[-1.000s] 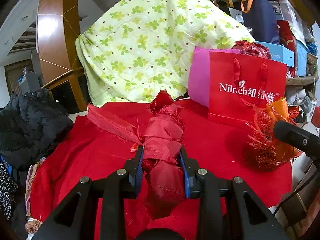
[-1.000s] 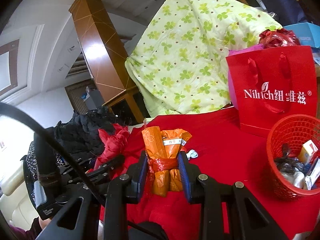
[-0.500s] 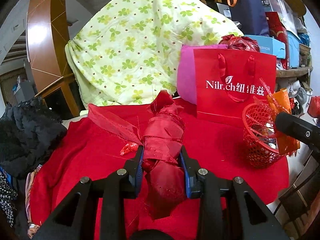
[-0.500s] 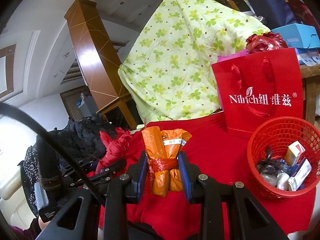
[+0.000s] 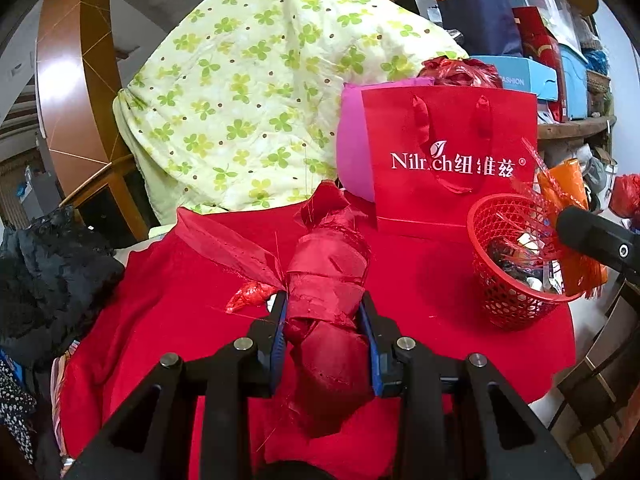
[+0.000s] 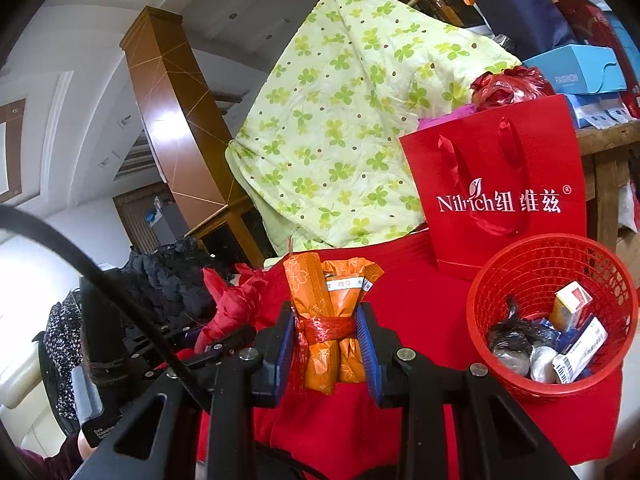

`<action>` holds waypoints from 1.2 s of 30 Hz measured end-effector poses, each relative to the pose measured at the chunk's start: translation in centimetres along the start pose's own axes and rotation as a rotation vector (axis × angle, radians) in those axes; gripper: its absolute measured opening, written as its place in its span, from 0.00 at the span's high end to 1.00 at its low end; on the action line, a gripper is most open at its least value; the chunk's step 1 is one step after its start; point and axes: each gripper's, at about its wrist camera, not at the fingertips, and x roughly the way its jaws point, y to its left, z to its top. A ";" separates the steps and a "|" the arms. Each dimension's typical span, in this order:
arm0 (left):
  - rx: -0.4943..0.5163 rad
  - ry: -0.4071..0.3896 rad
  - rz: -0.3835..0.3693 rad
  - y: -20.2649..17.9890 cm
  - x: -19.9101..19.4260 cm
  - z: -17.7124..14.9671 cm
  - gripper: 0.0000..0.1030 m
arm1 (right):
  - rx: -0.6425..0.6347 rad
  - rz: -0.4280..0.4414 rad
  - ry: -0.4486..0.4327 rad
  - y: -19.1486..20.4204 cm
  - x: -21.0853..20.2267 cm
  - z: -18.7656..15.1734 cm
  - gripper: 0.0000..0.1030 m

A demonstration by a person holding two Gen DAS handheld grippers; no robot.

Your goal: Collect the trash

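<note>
Red cloth covers the tabletop (image 5: 168, 312) in both views. In the left wrist view, the left tongs (image 5: 325, 334) sit at lower centre, closed on a bundle of red fabric (image 5: 328, 280); both blue pads press its sides, and the bundle sticks up and out past the fingertips, with a loose flap trailing toward the left of the frame. A small crumpled red wrapper (image 5: 250, 296) lies on the cloth just left of the left pad.

In the right wrist view, the right tongs (image 6: 326, 344) at lower centre are nearly shut, clamped on a bundle of orange packets (image 6: 326, 304) tied round the middle with a red plastic strip. The packets stand roughly upright between the pads, above the cloth.

The red mesh basket (image 6: 600, 256) stands on the tabletop at the lower right of the right wrist view, to the right of the held packets and apart from them. It already holds small boxes, a dark crumpled bag and pale wads. In the left wrist view the same basket (image 5: 496, 304) is at the right edge, with the orange packets and part of the right tongs showing above its rim.

Behind the basket stands a red paper bag (image 6: 500, 168) with white lettering, and behind that a green clover-print quilt (image 5: 248, 92) fills the upper middle. Dark clothing (image 5: 44, 264) is heaped at the left edge.
</note>
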 end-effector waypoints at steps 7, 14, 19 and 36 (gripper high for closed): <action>0.020 0.002 -0.008 -1.1 0.1 0.4 0.66 | 0.010 -0.010 -0.011 -0.6 -0.8 0.1 0.69; 0.044 0.002 -0.022 -2.3 0.2 0.7 0.66 | 0.026 -0.028 -0.029 -1.4 -1.9 0.3 0.69; 0.063 0.002 -0.035 -3.4 0.2 1.0 0.66 | 0.038 -0.044 -0.039 -2.3 -2.5 0.5 0.69; 0.114 0.013 -0.074 -6.4 0.4 1.3 0.66 | 0.085 -0.079 -0.061 -5.0 -4.3 0.5 0.69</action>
